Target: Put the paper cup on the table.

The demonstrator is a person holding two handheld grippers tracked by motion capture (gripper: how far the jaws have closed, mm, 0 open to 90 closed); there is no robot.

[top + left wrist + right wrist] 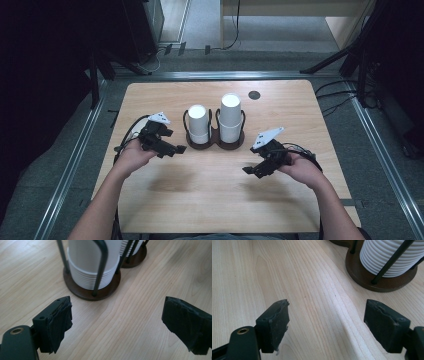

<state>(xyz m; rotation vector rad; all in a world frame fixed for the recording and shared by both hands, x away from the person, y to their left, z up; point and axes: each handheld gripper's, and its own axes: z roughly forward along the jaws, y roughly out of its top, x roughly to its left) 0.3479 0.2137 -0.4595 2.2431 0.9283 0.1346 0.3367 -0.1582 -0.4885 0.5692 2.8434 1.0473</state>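
Hovering over the wooden table [210, 195], the left gripper [170, 148] is sitting with its jaws spread wide and nothing between them. Just ahead of it and a touch to its right, the shorter cup stack [198, 123] is standing in its half of the double cup holder [215, 141]. From the left gripper view that stack [92, 267] is looking like tightly nested white paper cups, rims making fine ridges, caged by thin dark wire loops on a round dark-brown base.

Moving right, the taller cup stack [230, 116] is sitting in the other ring, touching nothing but its own wires.

The right gripper [256, 171] is also gaping open and empty, hanging well back from the holder, which is lying ahead and off to its right [382, 277].

My guess is we're lining up to pull a cup off a stack. To do it cleanly, I'd be coming at the top cup above the wire loops, squeezing gently since thin paper is crushing easily, and using the other gripper to pin the base so the whole rack isn't lifting along.
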